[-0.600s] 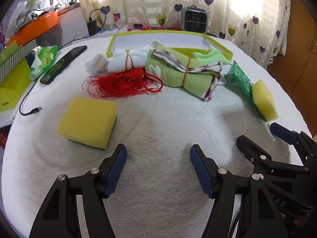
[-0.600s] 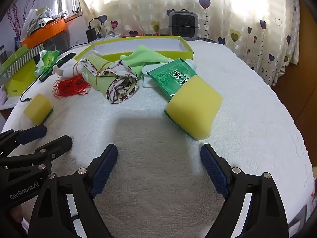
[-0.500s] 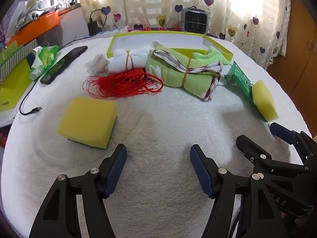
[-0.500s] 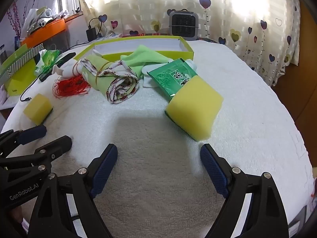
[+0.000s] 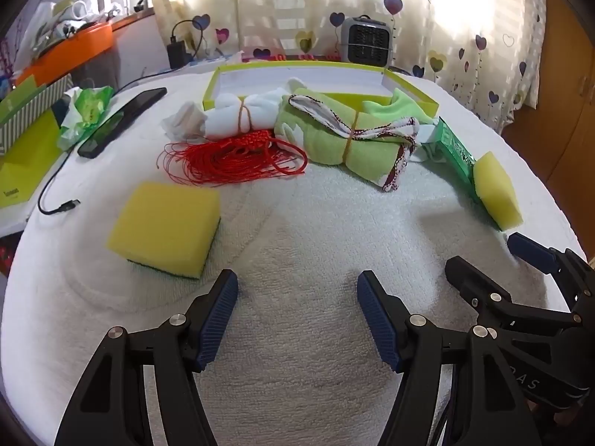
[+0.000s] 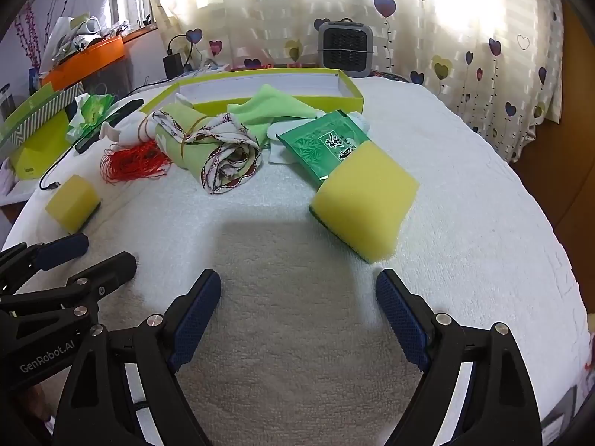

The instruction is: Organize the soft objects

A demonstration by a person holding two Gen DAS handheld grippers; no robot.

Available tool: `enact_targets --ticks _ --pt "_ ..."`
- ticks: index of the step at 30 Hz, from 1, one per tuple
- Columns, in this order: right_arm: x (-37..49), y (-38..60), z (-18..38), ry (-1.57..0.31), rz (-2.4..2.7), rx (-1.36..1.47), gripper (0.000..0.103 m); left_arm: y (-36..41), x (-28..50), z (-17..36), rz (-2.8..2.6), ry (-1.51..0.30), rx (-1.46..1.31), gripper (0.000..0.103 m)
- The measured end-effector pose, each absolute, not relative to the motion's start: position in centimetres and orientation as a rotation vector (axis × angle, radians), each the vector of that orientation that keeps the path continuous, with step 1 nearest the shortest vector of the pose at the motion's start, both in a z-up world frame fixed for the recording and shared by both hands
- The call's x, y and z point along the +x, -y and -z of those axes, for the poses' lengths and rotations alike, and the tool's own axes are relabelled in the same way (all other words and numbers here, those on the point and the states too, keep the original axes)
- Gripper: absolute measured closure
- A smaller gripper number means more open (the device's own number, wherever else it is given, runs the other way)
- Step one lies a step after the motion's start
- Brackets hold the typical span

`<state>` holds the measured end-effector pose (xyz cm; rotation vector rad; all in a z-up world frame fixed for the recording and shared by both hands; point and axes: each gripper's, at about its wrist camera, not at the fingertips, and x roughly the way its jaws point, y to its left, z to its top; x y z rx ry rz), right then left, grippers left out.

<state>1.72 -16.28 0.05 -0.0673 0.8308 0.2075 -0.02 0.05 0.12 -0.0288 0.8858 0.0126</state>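
**Both grippers wide and empty over the towel**

Left wrist view: the left gripper (image 5: 295, 312) hangs with its blue-padded fingers spread wide, nothing between them. At 3 o'clock the right gripper (image 5: 513, 260) shows side-on, part of a white word readable on its body as "AS". The surface is a white terry towel (image 5: 297, 245) — behind it, a cream curtain with heart prints (image 5: 465, 37) and a small grey fan heater (image 5: 366, 40). A square yellow sponge with a dark base (image 5: 165, 228) lies at 10 o'clock. Toward 12 o'clock sit a tangle of red cord (image 5: 230, 158), a white cloth roll tied with a band (image 5: 241, 117), a light-green rolled towel with patterned trim (image 5: 349, 141) and a shallow lime-green box (image 5: 308, 81).

Right wrist view: the right gripper (image 6: 297, 310) is likewise spread wide and empty. The left gripper (image 6: 74, 256) at 9 o'clock reads "GenRobot.AI". A second yellow sponge (image 6: 364, 200) lies at 1 o'clock, touching a green packet printed with white characters (image 6: 327, 143) — which I cannot read. The rolled towel (image 6: 212, 148) lies at 11 o'clock, the first sponge (image 6: 72, 202) at 10 o'clock.
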Motion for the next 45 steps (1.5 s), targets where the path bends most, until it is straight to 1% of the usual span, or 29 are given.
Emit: enact_targets --ticks 45 --pt "1.57 16.32 -0.11 -0.822 -0.221 -0.069 0.017 -0.58 -0.20 -0.42 -0.027 -0.874 -0.025 0.036"
